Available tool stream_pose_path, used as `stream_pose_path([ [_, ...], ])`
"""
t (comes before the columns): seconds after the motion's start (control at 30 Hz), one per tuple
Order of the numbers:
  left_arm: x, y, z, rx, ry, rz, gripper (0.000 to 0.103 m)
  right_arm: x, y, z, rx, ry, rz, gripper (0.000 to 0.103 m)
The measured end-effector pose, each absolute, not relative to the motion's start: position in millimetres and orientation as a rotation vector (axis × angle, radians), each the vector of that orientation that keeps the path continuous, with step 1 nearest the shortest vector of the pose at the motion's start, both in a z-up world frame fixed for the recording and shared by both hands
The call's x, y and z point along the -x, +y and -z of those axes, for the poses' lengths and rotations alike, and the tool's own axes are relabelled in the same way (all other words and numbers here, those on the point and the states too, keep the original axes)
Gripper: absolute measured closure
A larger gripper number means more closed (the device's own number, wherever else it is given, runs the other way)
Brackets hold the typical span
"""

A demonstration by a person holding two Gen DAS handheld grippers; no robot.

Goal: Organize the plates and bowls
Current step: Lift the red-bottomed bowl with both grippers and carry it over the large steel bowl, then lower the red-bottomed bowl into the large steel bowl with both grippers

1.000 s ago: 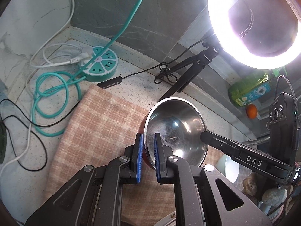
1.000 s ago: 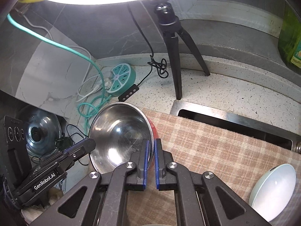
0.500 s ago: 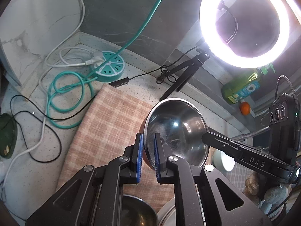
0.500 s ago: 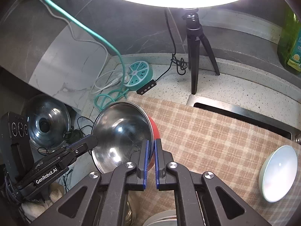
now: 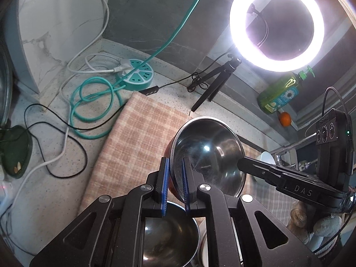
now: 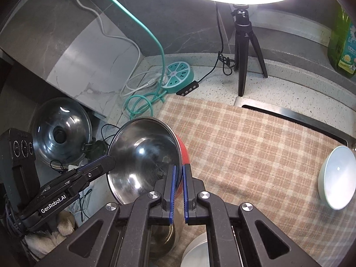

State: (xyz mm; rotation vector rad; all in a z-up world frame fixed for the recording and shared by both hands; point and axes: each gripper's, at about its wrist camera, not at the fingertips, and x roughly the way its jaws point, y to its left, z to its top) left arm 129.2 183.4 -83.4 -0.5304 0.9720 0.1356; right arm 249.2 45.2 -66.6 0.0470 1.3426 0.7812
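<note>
The steel bowl [image 5: 208,155] with a red outside hung tilted above the checked cloth [image 5: 133,146], carried between both tools. The left gripper [image 5: 174,187] pinched the bowl's near-left rim, one blue pad inside and one against the red wall. The right gripper [image 6: 178,191] was clamped on the opposite rim, with its pads [image 6: 171,191] nearly together on the thin edge. In the right wrist view the left gripper's black fingers met the bowl's left edge, and a gloved hand showed beneath that tool.

Below the left gripper lay a second steel bowl [image 5: 169,233], close to the near edge of the cloth, with a pale dish [image 6: 198,253] just to its right. A white bowl [image 6: 336,178] lay tilted on the cloth's far right side.

Beyond the cloth, on the speckled counter [image 5: 55,178], sat a teal round power strip [image 5: 139,76] with looped teal and white cables. A ring light [image 5: 277,24] on a small black tripod [image 6: 244,44] stood at the back, beside a green bottle [image 5: 280,95] and a small orange [image 5: 285,119]. A glass pot lid [image 6: 61,133] leaned at the far left.
</note>
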Motion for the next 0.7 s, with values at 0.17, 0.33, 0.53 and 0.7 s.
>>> stream_pose_path([
  [0.17,-115.2,186.0,84.7,0.536,0.981,-0.131,0.093,-232.7,47.5,67.5,-0.039,1.352,-0.788,0.097],
  [0.33,-101.0,188.7,87.2,0.543,0.988,-0.13,0.093,-217.4,49.6,69.4,-0.031,1.358,-0.796,0.097],
  [0.53,-82.9,189.6,89.6,0.547,0.989,-0.13,0.093,-199.7,51.5,70.5,-0.022,1.362,-0.805,0.097],
  [0.7,-69.6,190.2,95.8,0.553,0.996,-0.134,0.093,-185.0,53.0,74.5,-0.013,1.37,-0.81,0.097],
])
